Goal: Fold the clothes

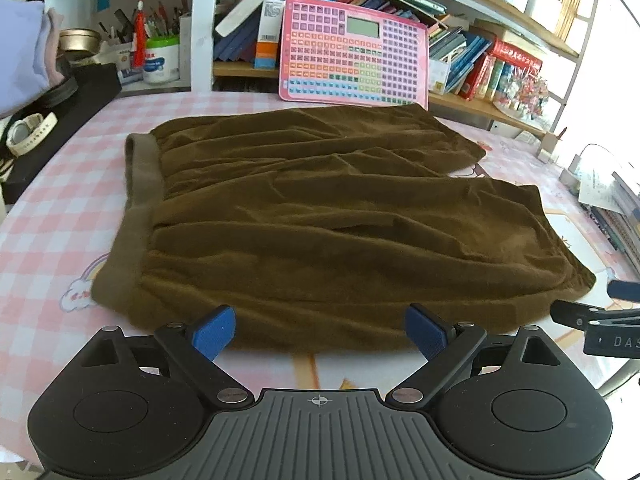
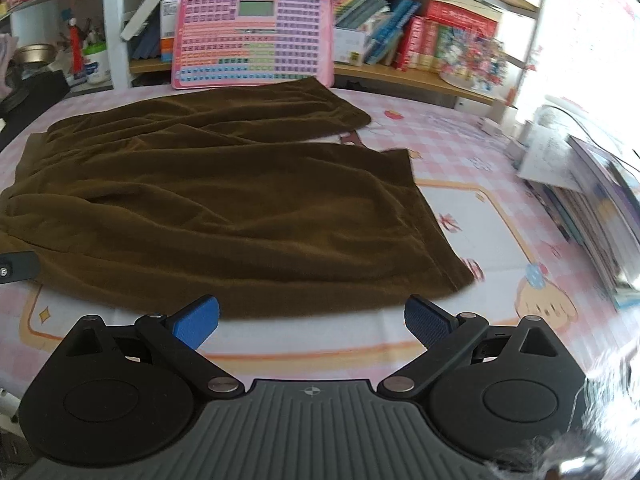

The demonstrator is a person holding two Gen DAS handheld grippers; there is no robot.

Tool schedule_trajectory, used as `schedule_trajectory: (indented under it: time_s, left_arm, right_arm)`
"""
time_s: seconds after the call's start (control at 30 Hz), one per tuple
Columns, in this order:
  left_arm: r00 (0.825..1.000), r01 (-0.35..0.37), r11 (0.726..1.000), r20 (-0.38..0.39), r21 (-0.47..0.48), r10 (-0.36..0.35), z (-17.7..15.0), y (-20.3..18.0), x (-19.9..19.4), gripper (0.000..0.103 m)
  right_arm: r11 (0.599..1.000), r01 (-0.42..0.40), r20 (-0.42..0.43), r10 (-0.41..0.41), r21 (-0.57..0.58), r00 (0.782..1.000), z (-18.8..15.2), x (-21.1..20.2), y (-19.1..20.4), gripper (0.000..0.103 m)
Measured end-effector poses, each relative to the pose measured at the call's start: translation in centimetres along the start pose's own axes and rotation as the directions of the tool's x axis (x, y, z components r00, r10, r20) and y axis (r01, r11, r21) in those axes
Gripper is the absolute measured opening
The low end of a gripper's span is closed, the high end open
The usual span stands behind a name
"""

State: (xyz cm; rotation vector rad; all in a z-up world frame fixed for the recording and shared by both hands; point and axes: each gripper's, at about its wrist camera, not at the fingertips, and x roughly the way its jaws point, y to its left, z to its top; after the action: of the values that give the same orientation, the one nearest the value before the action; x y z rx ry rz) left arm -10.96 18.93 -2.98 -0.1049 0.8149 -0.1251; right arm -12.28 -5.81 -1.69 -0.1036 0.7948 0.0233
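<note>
Brown shorts [image 1: 312, 220] lie spread flat on the pink checked tablecloth [image 1: 48, 240], waistband to the left, two legs to the right. My left gripper [image 1: 320, 334] is open and empty, its blue pads just in front of the shorts' near edge. The right gripper's black fingers [image 1: 592, 320] show at the right edge of the left wrist view. In the right wrist view the shorts [image 2: 224, 200] fill the middle. My right gripper [image 2: 312, 326] is open and empty, just short of the near leg's hem. The left gripper's tip [image 2: 16, 266] shows at the left edge.
A pink keyboard toy [image 1: 352, 52] leans on the bookshelf behind the shorts. Books [image 2: 600, 216] are stacked at the table's right side. A black box [image 1: 60, 120] with a white watch [image 1: 28, 132] sits at the left. The tablecloth [image 2: 500, 216] shows to the right.
</note>
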Motion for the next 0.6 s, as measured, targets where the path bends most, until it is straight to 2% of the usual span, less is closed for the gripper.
schedule_trajectory:
  time_s: [0.17, 0.23, 0.4, 0.6]
  left_arm:
    - [1.000, -0.014, 1.000, 0.003, -0.002, 0.014, 2.5, -0.9, 1.7, 0.094]
    - [1.000, -0.024, 1.000, 0.013, -0.012, 0.024, 3.8, -0.8, 2.4, 0.094]
    - [0.994, -0.104, 0.994, 0.025, -0.028, 0.105, 7.4, 0.2, 4.1, 0.094]
    - [0.981, -0.191, 0.981, 0.037, -0.035, 0.192, 11.8, 1.6, 6.6, 0.094]
  right_arm:
    - [0.993, -0.102, 0.006, 0.103, -0.060, 0.995, 2.8, 2.3, -1.3, 0.100]
    - [0.982, -0.176, -0.003, 0.177, -0.067, 0.984, 4.8, 3.7, -2.4, 0.100]
    - [0.944, -0.301, -0.014, 0.302, -0.135, 0.953, 10.4, 8.1, -5.1, 0.100]
    - [0.888, -0.386, 0.004, 0.400, -0.249, 0.917, 18.0, 14.4, -8.4, 0.100]
